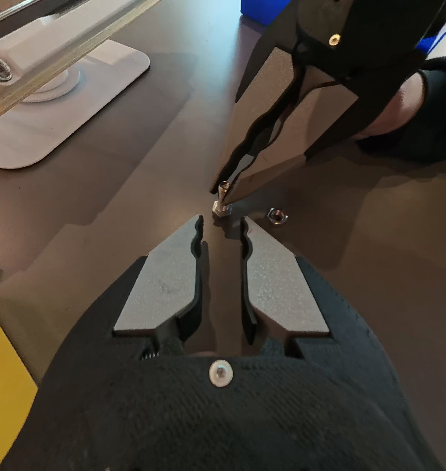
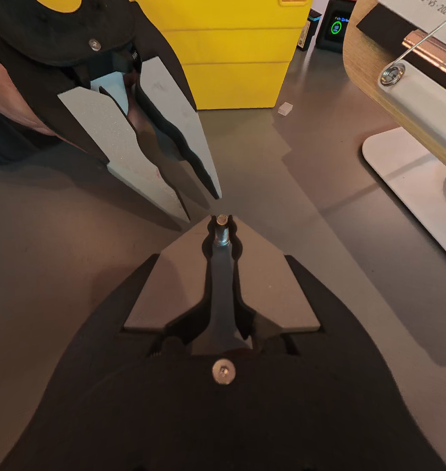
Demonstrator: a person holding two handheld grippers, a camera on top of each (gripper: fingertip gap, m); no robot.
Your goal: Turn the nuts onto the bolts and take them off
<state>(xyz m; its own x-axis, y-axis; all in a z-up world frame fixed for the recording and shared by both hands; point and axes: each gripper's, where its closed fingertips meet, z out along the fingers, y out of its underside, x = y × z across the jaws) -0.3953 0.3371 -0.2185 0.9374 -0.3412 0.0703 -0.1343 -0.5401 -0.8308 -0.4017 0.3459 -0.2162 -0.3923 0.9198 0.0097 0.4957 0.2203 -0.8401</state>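
A small silver bolt stands on its hex head on the dark table, thread end up. My right gripper is shut on its threaded shaft; in the right wrist view the bolt sits between the tips of that gripper. A loose silver nut lies on the table just right of the bolt. My left gripper is open and empty, its tips just short of the bolt's head. It also shows in the right wrist view, coming in from the upper left.
A white monitor stand base with a glass edge above it sits at the left. A yellow box stands behind the work spot, a small dark device with a lit screen beside it. A small clear block lies on the table. Only a small space, under 4 cm, lies between the two pairs of fingers. My left tips are roughly 4 cm from the loose silver nut.
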